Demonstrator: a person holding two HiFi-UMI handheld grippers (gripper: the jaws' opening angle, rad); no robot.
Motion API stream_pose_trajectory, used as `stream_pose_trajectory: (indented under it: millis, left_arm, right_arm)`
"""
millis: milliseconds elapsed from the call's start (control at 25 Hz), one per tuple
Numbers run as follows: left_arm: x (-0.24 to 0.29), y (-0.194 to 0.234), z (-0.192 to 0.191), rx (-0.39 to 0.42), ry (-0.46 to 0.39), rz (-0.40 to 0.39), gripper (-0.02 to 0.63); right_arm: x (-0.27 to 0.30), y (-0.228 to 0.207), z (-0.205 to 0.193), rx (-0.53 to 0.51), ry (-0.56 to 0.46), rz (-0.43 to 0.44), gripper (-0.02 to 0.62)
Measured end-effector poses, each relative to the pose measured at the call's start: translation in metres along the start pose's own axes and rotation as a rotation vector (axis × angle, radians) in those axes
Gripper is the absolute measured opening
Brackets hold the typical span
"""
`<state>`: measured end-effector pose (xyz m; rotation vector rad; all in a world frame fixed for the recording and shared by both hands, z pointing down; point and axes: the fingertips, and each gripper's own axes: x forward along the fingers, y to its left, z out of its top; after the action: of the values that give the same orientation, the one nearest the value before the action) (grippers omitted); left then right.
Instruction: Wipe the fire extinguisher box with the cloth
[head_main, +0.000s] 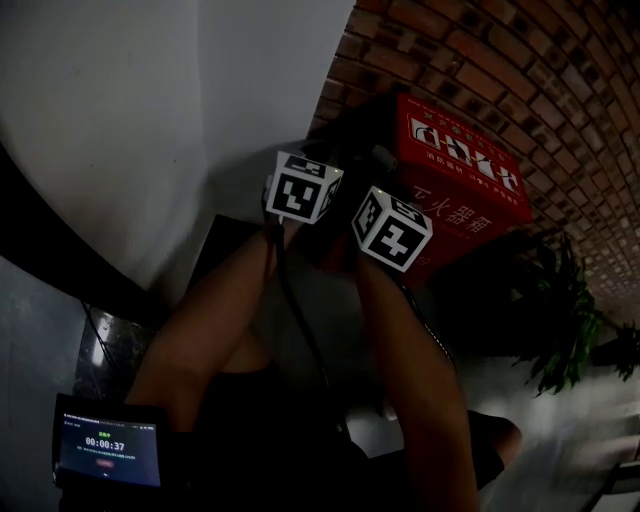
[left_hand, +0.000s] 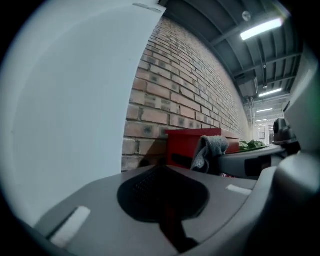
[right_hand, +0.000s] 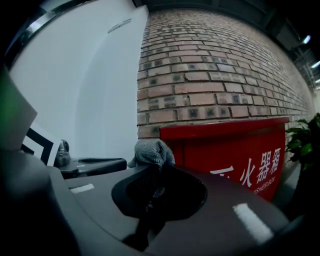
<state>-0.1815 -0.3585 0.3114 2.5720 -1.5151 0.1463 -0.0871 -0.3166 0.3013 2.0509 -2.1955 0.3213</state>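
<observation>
Head view is looking steeply down. The red fire extinguisher box (head_main: 470, 185) is sitting against the brick wall (head_main: 520, 60), up at about 1 o'clock. The left marker cube (head_main: 303, 187) and the right marker cube (head_main: 392, 228) are showing side by side near the middle, just in front of the box's left end. A green plant (head_main: 565, 320) is standing at 3 o'clock, past the box. A small screen (head_main: 107, 443) is glowing at 7 o'clock. A white wall (head_main: 120, 120) is filling the side from 9 to 11 o'clock.

In the right gripper view, the right gripper (right_hand: 156, 187) is pinching a grey cloth (right_hand: 152, 151). Its jaws are squeezing tight on it, and the cloth is bunching up over the tips at 12 o'clock. The box is standing right behind the cloth and spreading out to 3 o'clock, with white letters on its front. I cannot tell if the cloth is touching the box.

In the left gripper view, the left gripper (left_hand: 162, 192) is holding nothing. Its jaws are pressing together. It is pointing at the box's end, and the right gripper with the cloth is hanging just beside it at 2 o'clock.
</observation>
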Motion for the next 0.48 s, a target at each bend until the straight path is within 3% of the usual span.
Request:
stream_pose_trajectory:
  millis: [200, 360, 480]
  left_arm:
    - [0.014, -0.005, -0.007, 0.054, 0.013, -0.008, 0.000]
    - [0.019, -0.002, -0.033, 0.090, 0.059, -0.033, 0.000]
    - [0.022, 0.004, -0.063, 0.043, 0.082, -0.068, 0.000]
  right_arm:
    - [0.011, -0.006, -0.017, -0.009, 0.009, -0.018, 0.035]
    - [0.017, -0.008, -0.044, -0.009, 0.036, -0.030, 0.034]
    - [0.027, -0.010, -0.073, -0.016, 0.055, -0.046, 0.034]
